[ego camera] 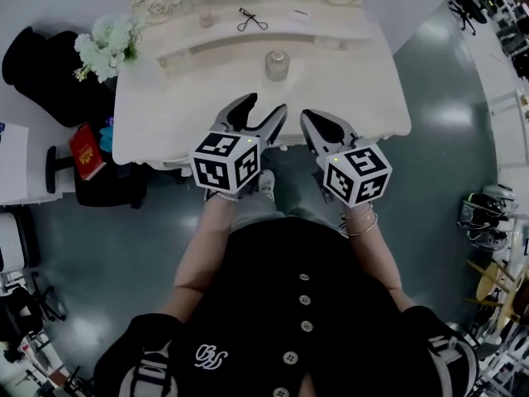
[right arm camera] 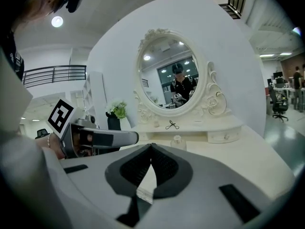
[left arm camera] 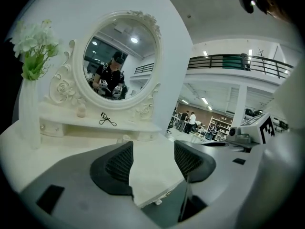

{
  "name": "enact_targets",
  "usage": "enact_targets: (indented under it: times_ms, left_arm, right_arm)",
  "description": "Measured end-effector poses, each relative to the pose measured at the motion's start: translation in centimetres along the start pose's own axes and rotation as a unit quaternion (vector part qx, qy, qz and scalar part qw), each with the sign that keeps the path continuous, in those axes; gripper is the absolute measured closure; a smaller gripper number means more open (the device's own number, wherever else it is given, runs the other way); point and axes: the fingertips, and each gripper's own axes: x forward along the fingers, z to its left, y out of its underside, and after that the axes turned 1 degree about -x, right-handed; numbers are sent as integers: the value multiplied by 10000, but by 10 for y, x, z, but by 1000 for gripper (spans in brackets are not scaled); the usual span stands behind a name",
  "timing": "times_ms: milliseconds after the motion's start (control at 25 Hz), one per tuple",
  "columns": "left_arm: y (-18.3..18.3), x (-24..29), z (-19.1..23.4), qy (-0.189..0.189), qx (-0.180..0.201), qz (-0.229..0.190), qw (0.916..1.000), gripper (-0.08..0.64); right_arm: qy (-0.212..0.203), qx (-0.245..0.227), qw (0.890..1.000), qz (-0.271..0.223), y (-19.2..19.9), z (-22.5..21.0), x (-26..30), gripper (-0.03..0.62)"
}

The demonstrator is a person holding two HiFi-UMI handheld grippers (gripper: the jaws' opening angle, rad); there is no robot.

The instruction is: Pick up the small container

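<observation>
The small container (ego camera: 277, 63), a pale round jar with a knob lid, stands on the white dressing table (ego camera: 182, 98) below the mirror shelf. My left gripper (ego camera: 263, 107) hovers over the table's front edge, just short of the jar, with its jaws open and nothing between them. My right gripper (ego camera: 311, 118) is beside it on the right, shut and holding nothing. In the left gripper view the jar (left arm camera: 125, 138) peeks over the left jaw of the gripper (left arm camera: 153, 149). In the right gripper view the jar (right arm camera: 177, 140) stands just beyond the gripper (right arm camera: 151, 147).
An eyelash curler (ego camera: 252, 21) lies on the raised shelf below the oval mirror (left arm camera: 119, 61). A vase of white flowers (ego camera: 107, 44) stands at the table's left end. A red book (ego camera: 85, 150) and dark bags lie left of the table. Grey floor lies to the right.
</observation>
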Motion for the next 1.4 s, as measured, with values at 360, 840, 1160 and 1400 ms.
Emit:
enact_targets:
  times_ms: [360,840,1160,1400]
  left_arm:
    - [-32,38,42,233,115,74,9996,308]
    - [-35,57,61,398,63,170,9990,308]
    - [-29,61,66,226,-7,223,9995,308]
    - [-32,67,70,4,-32,205,9998,308]
  right_arm:
    - [151,-48,9997,-180,-32,-21,55,589]
    - [288,114,9995,-94,-31,-37,78,589]
    - [167,70,9998,2,-30,-42,84,589]
    - [-26,38,9999,102,-32,-49,86,589]
